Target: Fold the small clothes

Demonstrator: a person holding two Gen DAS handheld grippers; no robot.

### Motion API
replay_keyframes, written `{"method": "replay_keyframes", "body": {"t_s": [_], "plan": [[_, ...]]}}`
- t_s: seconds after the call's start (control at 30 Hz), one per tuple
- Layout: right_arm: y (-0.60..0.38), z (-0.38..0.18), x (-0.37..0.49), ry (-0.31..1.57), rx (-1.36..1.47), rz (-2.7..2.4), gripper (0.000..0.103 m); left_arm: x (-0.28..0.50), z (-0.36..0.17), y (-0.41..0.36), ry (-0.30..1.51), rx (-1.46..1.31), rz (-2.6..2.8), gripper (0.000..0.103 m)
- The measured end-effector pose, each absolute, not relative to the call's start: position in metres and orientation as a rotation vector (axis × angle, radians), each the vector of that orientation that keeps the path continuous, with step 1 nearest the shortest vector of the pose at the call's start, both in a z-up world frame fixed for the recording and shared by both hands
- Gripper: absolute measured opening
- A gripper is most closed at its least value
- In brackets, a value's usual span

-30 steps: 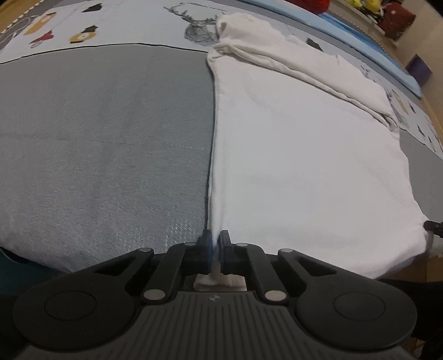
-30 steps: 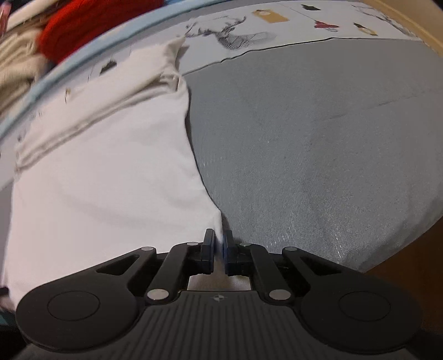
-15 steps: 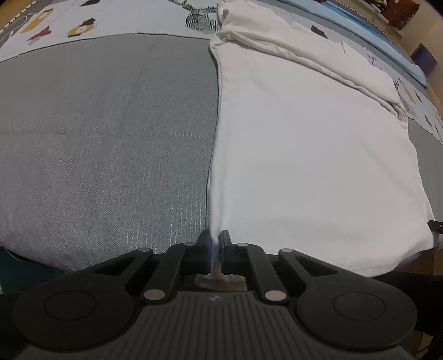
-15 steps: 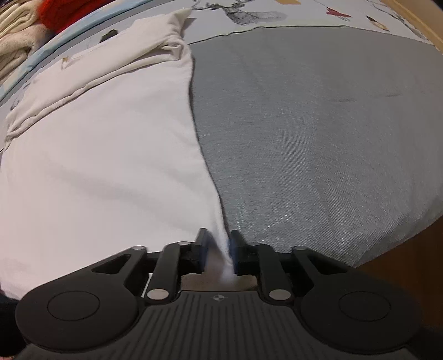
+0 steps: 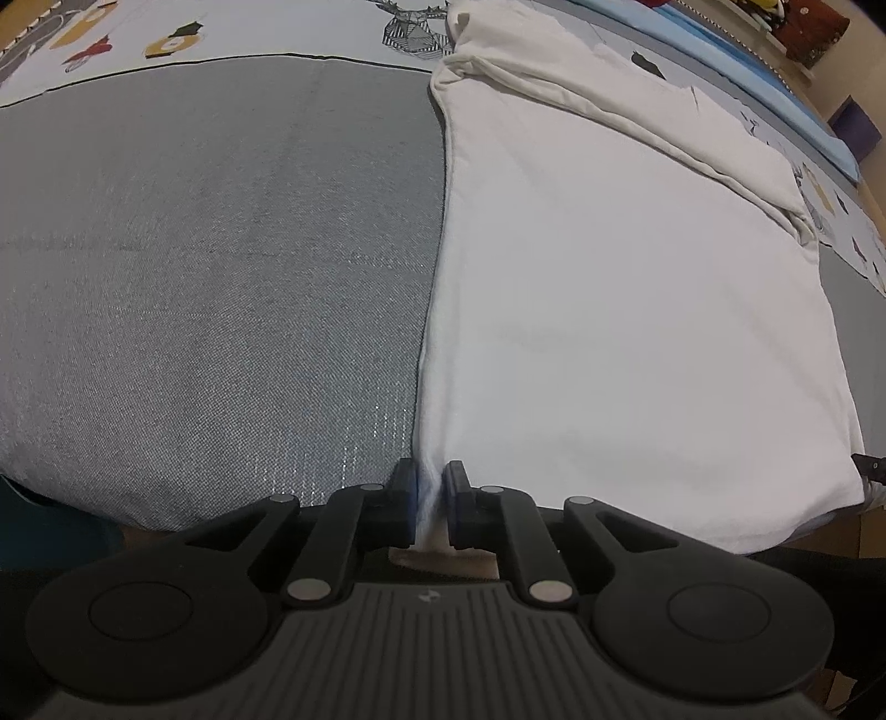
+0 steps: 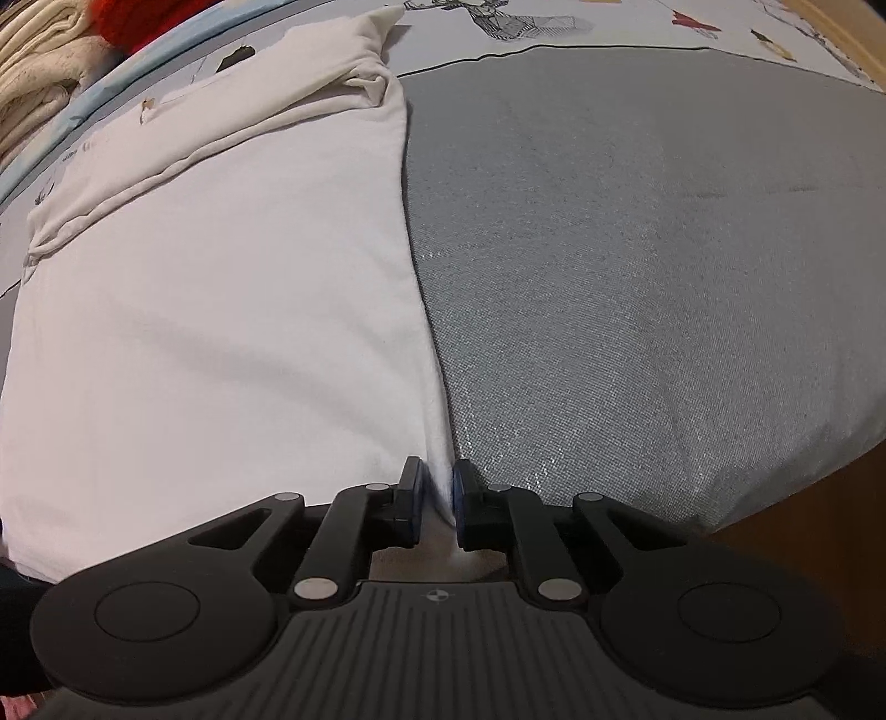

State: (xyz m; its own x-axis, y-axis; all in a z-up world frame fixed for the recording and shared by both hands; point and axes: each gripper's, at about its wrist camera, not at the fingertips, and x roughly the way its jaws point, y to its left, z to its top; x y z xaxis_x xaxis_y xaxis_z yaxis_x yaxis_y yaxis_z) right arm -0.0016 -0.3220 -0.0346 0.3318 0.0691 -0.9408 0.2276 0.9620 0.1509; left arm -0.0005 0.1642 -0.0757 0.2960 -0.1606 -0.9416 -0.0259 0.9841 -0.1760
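Note:
A white garment (image 5: 620,288) lies flat on a grey padded surface (image 5: 210,266), its far end folded over in a thick roll. My left gripper (image 5: 427,487) stands at the garment's near left corner, jaws slightly parted, with the cloth edge between them. In the right wrist view the same garment (image 6: 221,310) fills the left half. My right gripper (image 6: 438,487) stands at its near right corner, jaws parted, and the cloth edge lies loose in the gap.
The grey surface (image 6: 637,266) ends at a rounded near edge with wood below. A printed sheet with animal drawings (image 5: 183,33) lies beyond. A red item and cream folded cloths (image 6: 50,72) are stacked at the far left.
Both grippers have opened a little on the garment's near corners, the right one first. The garment has settled flat on the surface.

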Motion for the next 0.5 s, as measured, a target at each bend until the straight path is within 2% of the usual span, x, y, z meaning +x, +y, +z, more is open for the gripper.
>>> {"method": "replay_keyframes", "body": {"t_s": [0.1,0.37,0.5], "plan": [[-0.3206,-0.0329,-0.0017,1.232,0.257,-0.101,0.012,0.0003,-0.0767,0.1632,1.269,-0.169,-0.092,0.011],[-0.319,-0.0329,0.0003,1.23,0.232,-0.068,0.026,0.0009,-0.0786,0.1611,1.27,-0.161,-0.089,0.012],[-0.3177,-0.0335,0.0004,1.227,0.212,-0.061,0.027,0.0011,-0.0786,0.161,1.269,-0.16,-0.09,0.012]]}}
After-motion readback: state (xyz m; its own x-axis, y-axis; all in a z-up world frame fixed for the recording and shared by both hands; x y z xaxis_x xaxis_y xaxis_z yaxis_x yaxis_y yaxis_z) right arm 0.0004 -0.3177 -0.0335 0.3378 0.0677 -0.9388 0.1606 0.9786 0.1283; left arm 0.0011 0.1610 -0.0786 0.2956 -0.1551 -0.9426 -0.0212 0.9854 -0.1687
